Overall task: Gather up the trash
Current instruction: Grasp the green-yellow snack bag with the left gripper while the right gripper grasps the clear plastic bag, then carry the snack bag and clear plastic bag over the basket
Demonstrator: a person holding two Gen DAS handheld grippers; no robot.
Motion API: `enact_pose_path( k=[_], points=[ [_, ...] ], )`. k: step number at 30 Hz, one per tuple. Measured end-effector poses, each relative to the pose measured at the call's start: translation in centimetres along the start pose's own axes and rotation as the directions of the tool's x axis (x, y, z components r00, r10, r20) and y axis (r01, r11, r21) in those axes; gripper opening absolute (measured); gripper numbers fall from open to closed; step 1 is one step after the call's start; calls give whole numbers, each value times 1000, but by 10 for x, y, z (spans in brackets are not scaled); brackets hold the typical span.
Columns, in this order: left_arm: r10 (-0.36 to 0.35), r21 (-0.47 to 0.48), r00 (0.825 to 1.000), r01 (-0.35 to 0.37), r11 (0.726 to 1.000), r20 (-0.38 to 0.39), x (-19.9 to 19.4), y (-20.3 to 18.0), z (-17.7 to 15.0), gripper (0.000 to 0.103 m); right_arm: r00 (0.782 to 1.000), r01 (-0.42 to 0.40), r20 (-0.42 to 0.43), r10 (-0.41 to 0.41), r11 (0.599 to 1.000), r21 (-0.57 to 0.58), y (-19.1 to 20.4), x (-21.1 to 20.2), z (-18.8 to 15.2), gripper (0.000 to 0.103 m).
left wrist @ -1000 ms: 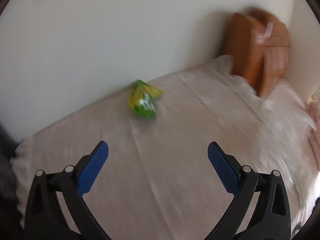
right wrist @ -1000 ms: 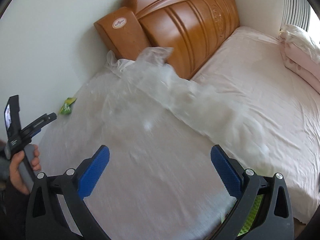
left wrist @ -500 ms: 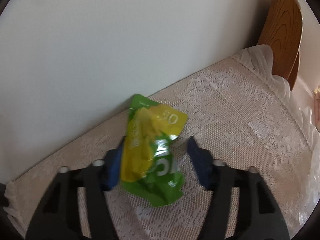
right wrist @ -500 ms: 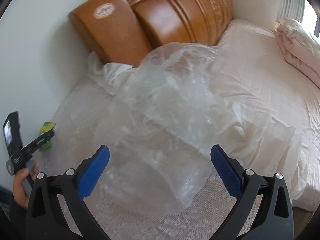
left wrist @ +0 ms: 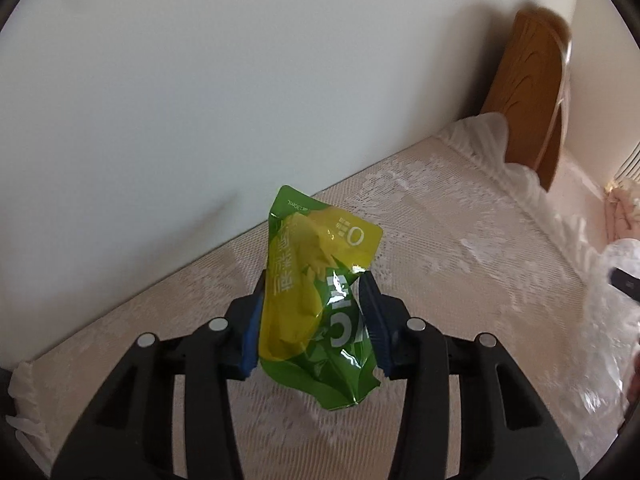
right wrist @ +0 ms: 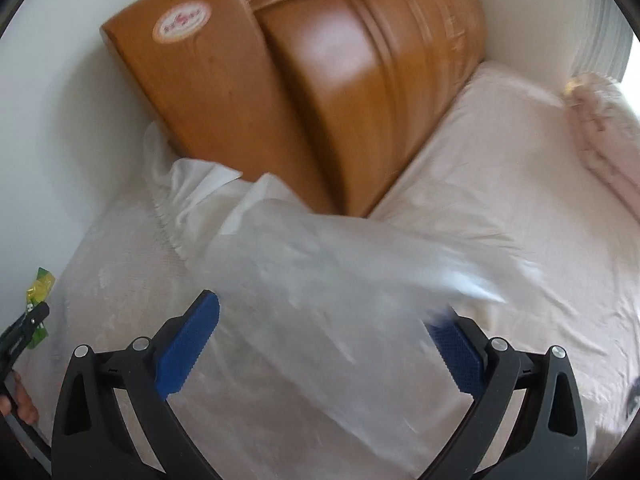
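Observation:
A crumpled green and yellow drink pouch [left wrist: 316, 300] stands between the blue pads of my left gripper [left wrist: 312, 280], which is closing; both pads press its sides. It sits on a lace bed cover [left wrist: 460, 280] close to the white wall. The right wrist view shows that pouch [right wrist: 40, 284] at the far left in the left gripper [right wrist: 28, 320]. My right gripper [right wrist: 326, 308] hangs over a clear plastic bag [right wrist: 340, 280] lying on the bed. Its jaws are closing, the bag lies between them, and the pads stand apart from it.
A wooden headboard [right wrist: 360, 80] and a leaning wooden panel [right wrist: 192, 64] stand at the head of the bed. Folded pink bedding [right wrist: 600, 132] lies at the far right. A hand [right wrist: 24, 404] holds the left gripper's handle. The wall [left wrist: 200, 100] runs along the bed's left side.
My left gripper came up to the pouch and its jaws closed onto it. My right gripper moved toward the headboard over the plastic bag and its jaws narrowed a little.

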State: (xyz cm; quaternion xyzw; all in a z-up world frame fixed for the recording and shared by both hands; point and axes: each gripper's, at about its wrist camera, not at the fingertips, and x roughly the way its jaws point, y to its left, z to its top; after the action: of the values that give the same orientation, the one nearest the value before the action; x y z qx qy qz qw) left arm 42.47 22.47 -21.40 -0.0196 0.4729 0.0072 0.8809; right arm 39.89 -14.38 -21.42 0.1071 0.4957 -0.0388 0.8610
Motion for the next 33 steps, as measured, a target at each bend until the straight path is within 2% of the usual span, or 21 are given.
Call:
enact_pose_path(
  k=[1,3,5,6,8,14,19,22,26,33],
  points=[
    [-7,2,1000,7,1000,7,-7,1,-2,43,1000,-5,-9,5,1000,-17,4,0,-1,74],
    [-22,3,1000,22,1000,22,-22,-1,-5,43,999,-34,-37,33,999,-42,14,-1,-4,41],
    [-37,2,999,37,999,30,-32,0,-13,43,998,-53,-40,51,997,-61,20,-11,-13,21],
    [-40,2,999,40,999,32,-40,-1,-16,43,998,-55,-37,52,996,-72,23,-17,-17,14],
    [-51,8,998,51,999,42,-52,-4,-23,43,997,-76,-24,74,993,-90,28,-33,-28,8],
    [-103,14,992,102,995,71,-95,-19,-41,43,993,-105,47,112,986,-131,31,-96,-54,6],
    [-131,44,988,128,991,87,-135,-47,-63,43,981,-145,111,159,982,-123,8,-153,-73,6],
    [-152,86,984,144,986,89,-168,-73,-85,43,983,-130,116,141,986,-101,-23,-187,-95,6],
    [-187,103,979,179,979,80,-206,-108,-114,43,986,-98,129,107,992,-74,-86,-231,-138,6],
    [-274,141,960,265,954,52,-270,-199,-175,43,990,-38,139,36,999,10,-201,-296,-223,6]
  ],
)
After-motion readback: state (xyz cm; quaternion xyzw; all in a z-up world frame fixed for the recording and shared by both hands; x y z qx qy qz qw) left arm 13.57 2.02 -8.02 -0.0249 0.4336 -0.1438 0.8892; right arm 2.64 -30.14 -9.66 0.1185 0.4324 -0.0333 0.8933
